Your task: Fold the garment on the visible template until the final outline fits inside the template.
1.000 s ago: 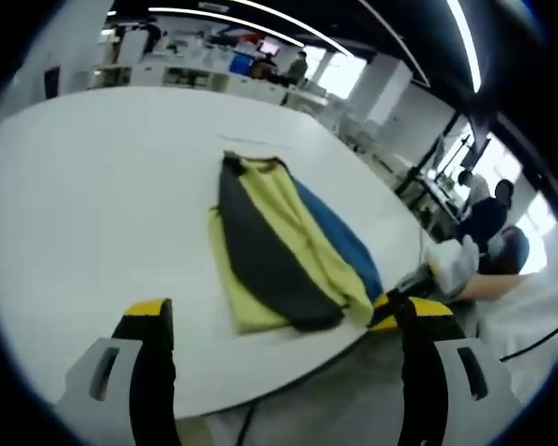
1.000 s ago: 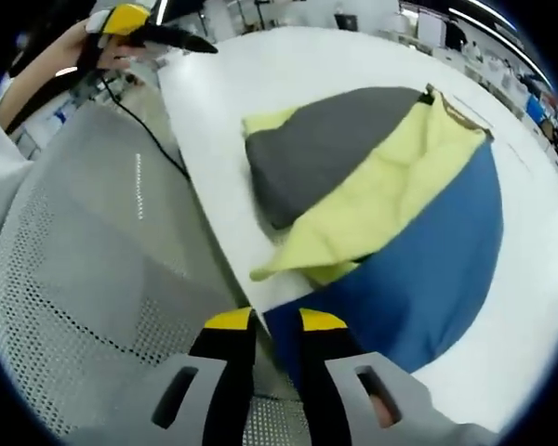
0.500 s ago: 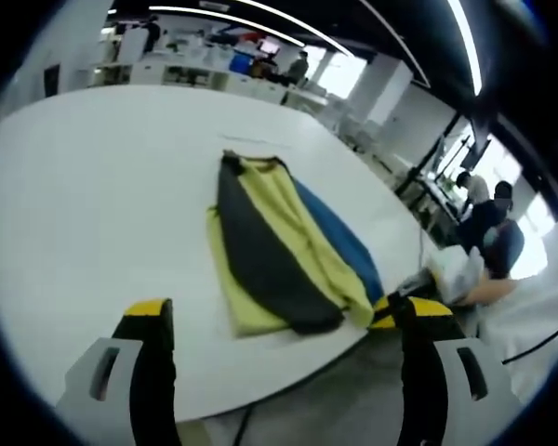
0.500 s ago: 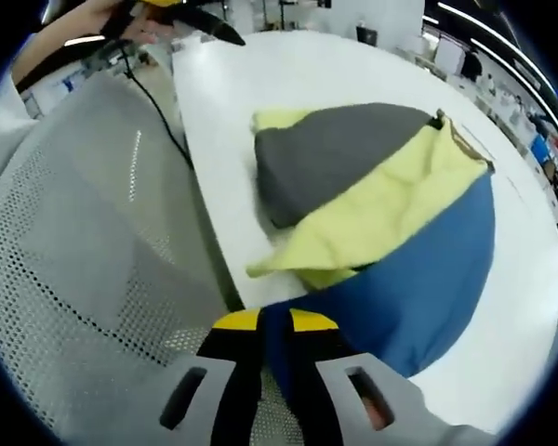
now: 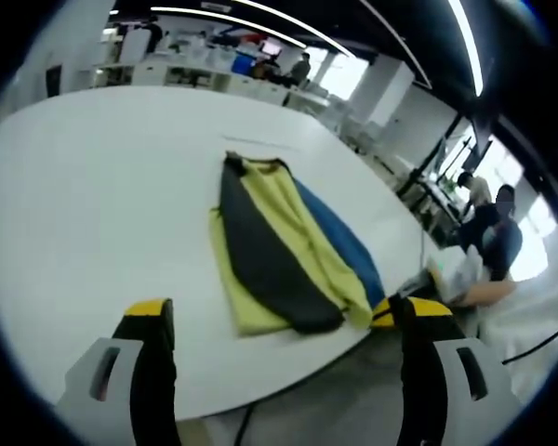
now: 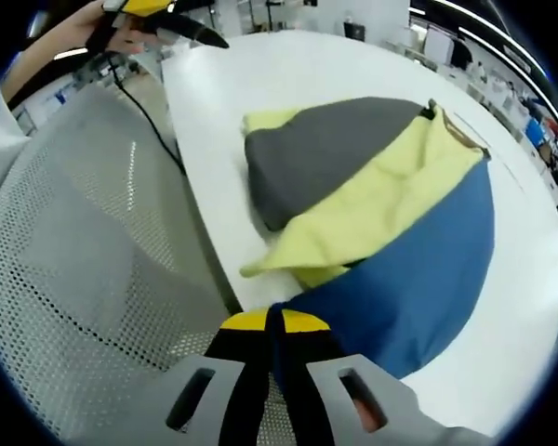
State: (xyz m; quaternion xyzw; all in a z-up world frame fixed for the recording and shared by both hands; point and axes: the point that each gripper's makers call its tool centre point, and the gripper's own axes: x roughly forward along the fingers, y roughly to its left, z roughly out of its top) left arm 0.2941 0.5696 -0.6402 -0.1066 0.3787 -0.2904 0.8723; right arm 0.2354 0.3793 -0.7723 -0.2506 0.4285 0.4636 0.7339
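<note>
A garment lies flat on the white table [image 5: 84, 214], with a grey panel [image 5: 260, 255], a pale yellow lining [image 5: 293, 218] and a blue panel [image 5: 339, 237]. My left gripper [image 5: 281, 316] hovers above the table's near edge, open wide and holding nothing. In the right gripper view the same garment spreads out ahead, grey [image 6: 330, 153], yellow [image 6: 381, 209] and blue [image 6: 418, 279]. My right gripper [image 6: 272, 323] is shut on the blue hem at the table edge. Faint template lines [image 5: 251, 139] run just past the collar.
A grey mesh chair [image 6: 84, 269] stands against the table edge to the left of my right gripper. A hand holds the left gripper [image 6: 158, 14] above the table corner. Desks and people [image 5: 488, 237] fill the room behind.
My right gripper's jaws have closed fully on the blue hem and moved slightly in over the table edge. The left gripper and the garment's layout are unchanged.
</note>
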